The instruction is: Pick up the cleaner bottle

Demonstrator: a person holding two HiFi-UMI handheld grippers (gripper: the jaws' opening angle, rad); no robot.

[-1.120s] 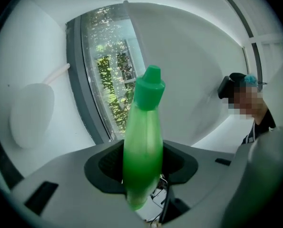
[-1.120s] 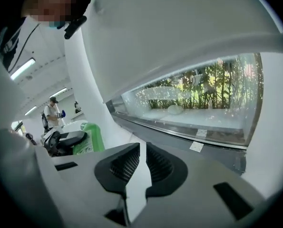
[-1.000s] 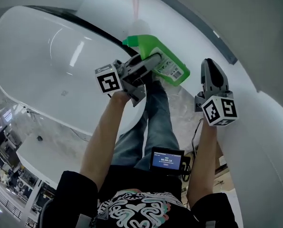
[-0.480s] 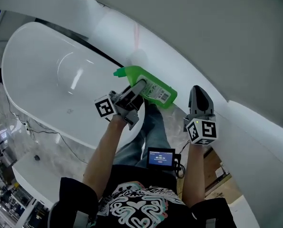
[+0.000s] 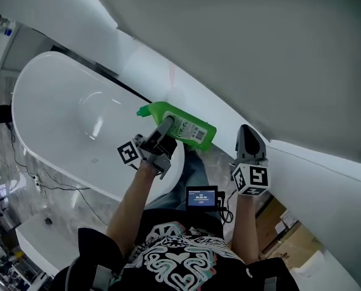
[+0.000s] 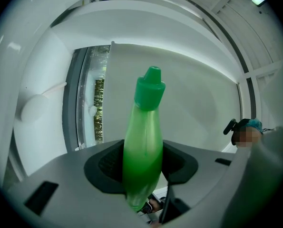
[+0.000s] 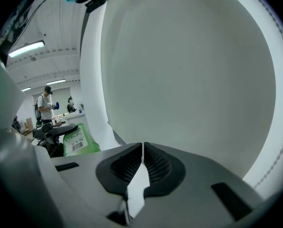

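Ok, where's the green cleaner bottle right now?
In the head view the cleaner bottle is near centre, clamped in the left gripper beside the right end of the white bathtub, with the shut right gripper to its right.

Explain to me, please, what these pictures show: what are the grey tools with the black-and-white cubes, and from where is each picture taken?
There is no robot here. A person holds a hand-held gripper in each hand; the marker cubes are part of them. The head view comes from a camera on the person's head, looking down at a white bathtub. The two gripper views come from cameras riding on each gripper, looking along its jaws. The left hand-held gripper is closed on a green cleaner bottle, held in the air. The right hand-held gripper is shut and empty.
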